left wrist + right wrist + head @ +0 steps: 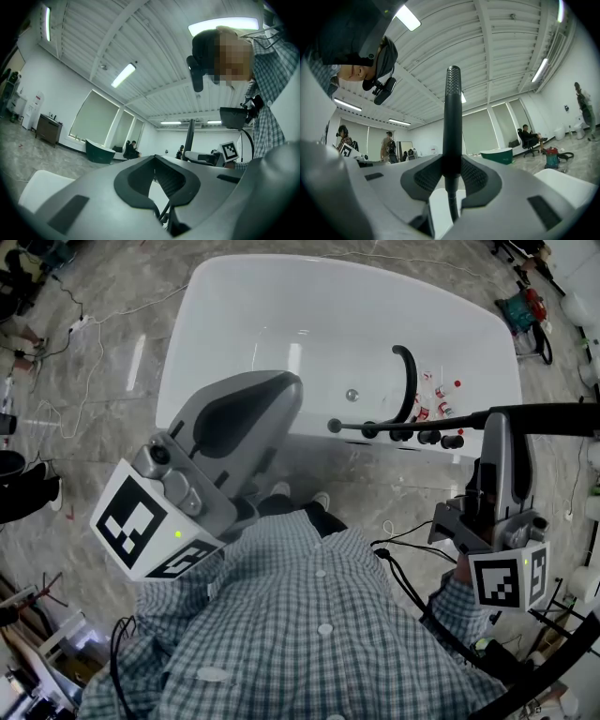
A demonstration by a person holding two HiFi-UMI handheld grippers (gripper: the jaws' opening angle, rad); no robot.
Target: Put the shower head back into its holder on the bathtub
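Clearly the black shower head [452, 122] is out of its holder. It is a slim rod clamped between the jaws of the right gripper [452, 176], its textured tip standing well past the pads. From the head view it lies level above the near rim of the white bathtub [234, 324], its far end over the row of black fittings [412, 435] beside the curved spout [407, 381]. Small bottles [436, 399] lie inside the tub. The left gripper [154, 164] is raised over the near rim, its jaws drawn together on nothing.
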